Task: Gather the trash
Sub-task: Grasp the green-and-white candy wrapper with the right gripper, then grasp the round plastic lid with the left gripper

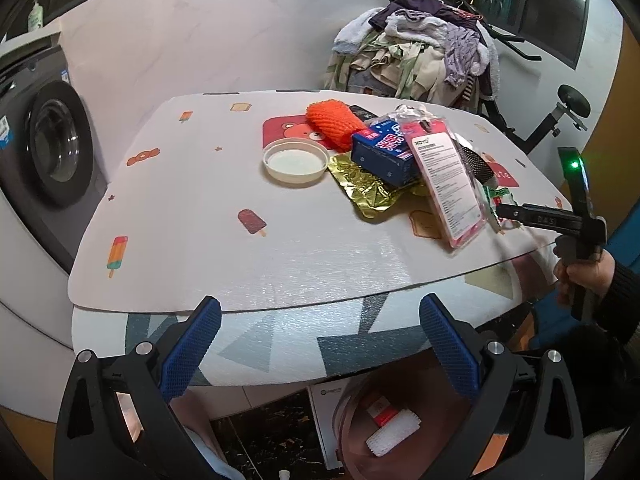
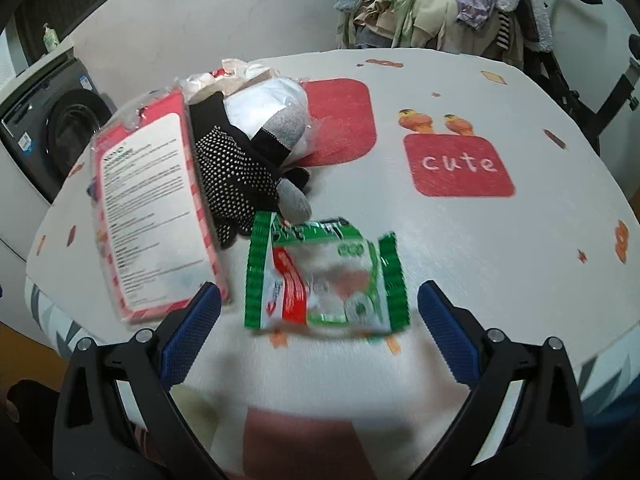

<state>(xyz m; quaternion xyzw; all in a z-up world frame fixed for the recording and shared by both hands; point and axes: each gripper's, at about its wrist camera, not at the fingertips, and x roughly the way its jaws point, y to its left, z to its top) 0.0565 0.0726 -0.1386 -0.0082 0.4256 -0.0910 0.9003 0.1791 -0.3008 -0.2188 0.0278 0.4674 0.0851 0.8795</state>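
From the left wrist, the left gripper (image 1: 320,344) is held wide open and empty off the table (image 1: 168,280) edge, trash piled beyond. From the right wrist, the green wrapper (image 2: 324,276) lies flat between the right gripper's (image 2: 319,332) spread jaws; probably light, crinkly, slippery, best pinched at an edge.

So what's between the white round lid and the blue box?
In the left wrist view, a crumpled gold foil wrapper lies between the white round plastic lid and the blue cardboard box, its corner poking out from under the box.
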